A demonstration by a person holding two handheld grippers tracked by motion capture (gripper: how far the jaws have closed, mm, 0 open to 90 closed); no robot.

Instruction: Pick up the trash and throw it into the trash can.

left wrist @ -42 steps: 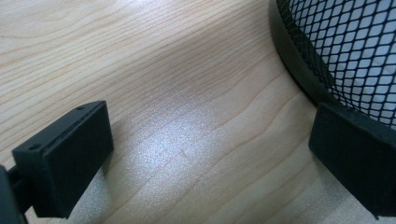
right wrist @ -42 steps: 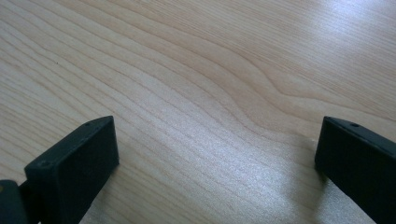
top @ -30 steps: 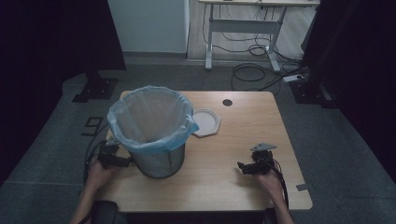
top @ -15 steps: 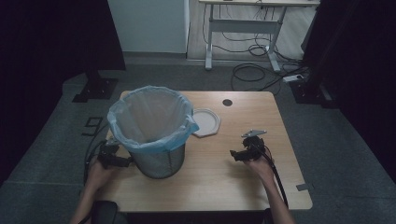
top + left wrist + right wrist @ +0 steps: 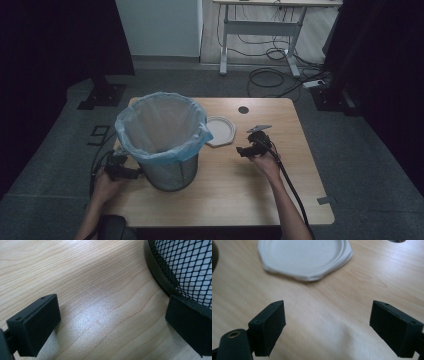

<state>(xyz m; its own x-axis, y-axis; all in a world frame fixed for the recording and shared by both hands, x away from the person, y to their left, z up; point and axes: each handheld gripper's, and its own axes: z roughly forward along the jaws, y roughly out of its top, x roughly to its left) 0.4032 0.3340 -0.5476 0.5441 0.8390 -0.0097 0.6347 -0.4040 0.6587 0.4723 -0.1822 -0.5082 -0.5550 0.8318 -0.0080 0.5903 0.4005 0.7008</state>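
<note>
Mesh bin cropped (base showing).

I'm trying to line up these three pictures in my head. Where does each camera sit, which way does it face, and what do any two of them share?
High view: above the person's side, looking forward and down on the table; both forearms, left tool and right tool show.
Left gripper view: rides the left tool, facing the tabletop beside the mesh bin; its two open jaws show.
Right gripper view: rides the right tool, facing the white plate; its open jaws show, just narrowed, nothing between.
Shared: the plate shows in the high and right gripper views, the bin in the high and left.
</note>
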